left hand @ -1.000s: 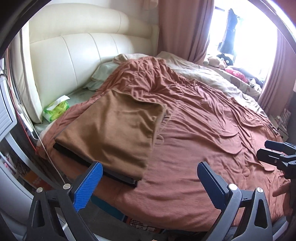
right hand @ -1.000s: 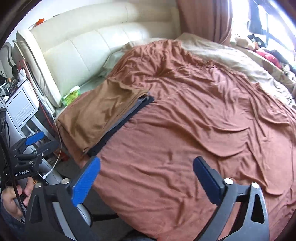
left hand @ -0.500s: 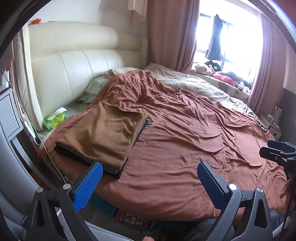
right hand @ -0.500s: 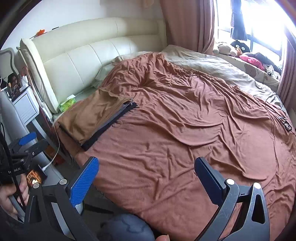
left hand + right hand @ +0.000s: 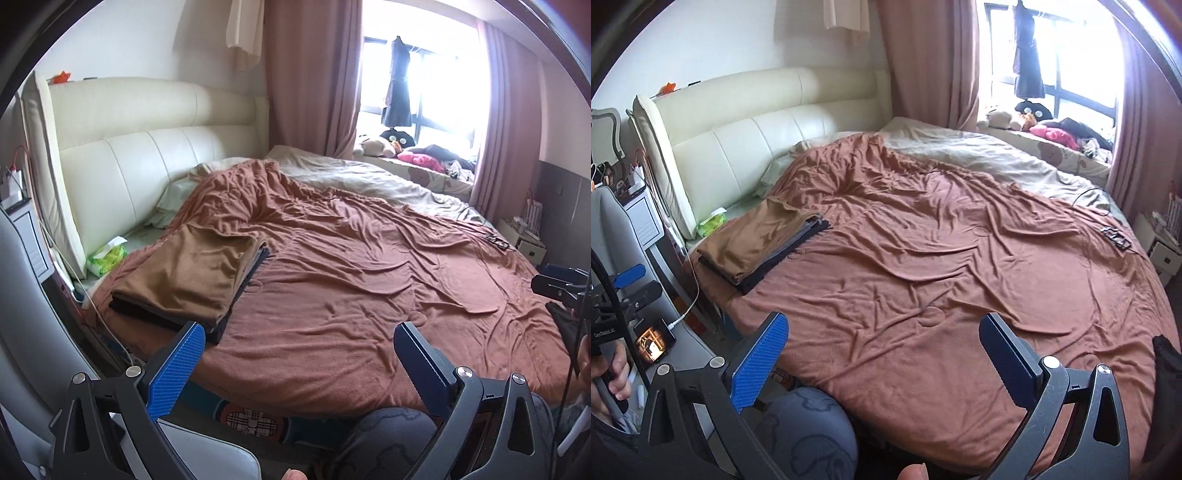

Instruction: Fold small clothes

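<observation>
Left gripper (image 5: 299, 354) and right gripper (image 5: 882, 345) both hang spread wide and empty, level, short of the bed's (image 5: 369, 295) near edge

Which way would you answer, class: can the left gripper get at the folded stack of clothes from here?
Probably yes. The left gripper is open and holds nothing, and the stack of clothes lies uncovered at the bed's near corner, with nothing between them.

Folded clothes (image 5: 764, 245) stacked near bed's (image 5: 942, 258) headboard (image 5: 757, 140).
</observation>
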Demonstrator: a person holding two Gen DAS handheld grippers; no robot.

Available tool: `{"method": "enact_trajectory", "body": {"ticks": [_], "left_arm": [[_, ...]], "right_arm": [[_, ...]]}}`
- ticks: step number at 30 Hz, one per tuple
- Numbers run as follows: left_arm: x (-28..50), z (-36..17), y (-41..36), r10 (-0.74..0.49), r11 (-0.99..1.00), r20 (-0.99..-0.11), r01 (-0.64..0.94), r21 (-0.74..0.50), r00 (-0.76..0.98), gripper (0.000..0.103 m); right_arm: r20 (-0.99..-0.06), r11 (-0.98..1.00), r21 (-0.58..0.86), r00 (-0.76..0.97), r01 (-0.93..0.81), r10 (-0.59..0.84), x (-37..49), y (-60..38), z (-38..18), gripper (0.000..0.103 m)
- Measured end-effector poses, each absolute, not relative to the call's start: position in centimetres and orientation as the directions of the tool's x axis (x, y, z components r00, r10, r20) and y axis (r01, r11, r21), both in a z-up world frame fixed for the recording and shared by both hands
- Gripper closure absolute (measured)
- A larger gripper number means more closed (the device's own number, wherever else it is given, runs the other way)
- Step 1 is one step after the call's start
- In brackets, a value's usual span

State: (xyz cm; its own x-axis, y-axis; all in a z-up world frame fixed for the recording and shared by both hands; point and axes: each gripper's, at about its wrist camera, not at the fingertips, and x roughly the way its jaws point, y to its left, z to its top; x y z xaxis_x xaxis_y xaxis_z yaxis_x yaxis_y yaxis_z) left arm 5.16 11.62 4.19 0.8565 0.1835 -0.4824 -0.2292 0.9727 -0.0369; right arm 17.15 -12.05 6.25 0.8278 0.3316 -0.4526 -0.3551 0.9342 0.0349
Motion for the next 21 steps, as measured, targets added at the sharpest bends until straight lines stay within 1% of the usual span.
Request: {"method": "enact_trajectory", "body": {"ticks": [9,14,16,19,21], "left_arm": [[1.3,4.9,8.3,0.172,0.982,-0.439,-0.189,0.003,0.882,0.000],[-0.7,4.2,6.7,0.169,0.984,-0.422,-0.180,0.013,0.891,0.000],[-1.3,3.9,6.3,0.189,0.980,-0.409,-0.197,0.023,0.893,0.000],[-1.8,2.8,6.2,0.166,0.982,-0.413,-0.189,-0.016,0.895,0.000],[-2.2,2.3,5.6,0.185,0.980,-0.408,-0.200,0.004,0.894,0.000]], "right_arm": [[-0.427,0.948,0.048,0.852,-0.315,0.305,11.5,-14.9,3.9,0.000],[-0.408,0.958,0.048,0.870,-0.284,0.278,9.2,-16.2,2.8,0.000],[-0.399,0.966,0.027,0.883,-0.256,0.245,8.6,-16.3,2.5,0.000],[-0.391,0.965,0.026,0.886,-0.261,0.250,7.7,-16.4,1.9,0.000],[-0.384,0.966,0.028,0.890,-0.256,0.246,7.1,-16.6,1.5,0.000]]}}
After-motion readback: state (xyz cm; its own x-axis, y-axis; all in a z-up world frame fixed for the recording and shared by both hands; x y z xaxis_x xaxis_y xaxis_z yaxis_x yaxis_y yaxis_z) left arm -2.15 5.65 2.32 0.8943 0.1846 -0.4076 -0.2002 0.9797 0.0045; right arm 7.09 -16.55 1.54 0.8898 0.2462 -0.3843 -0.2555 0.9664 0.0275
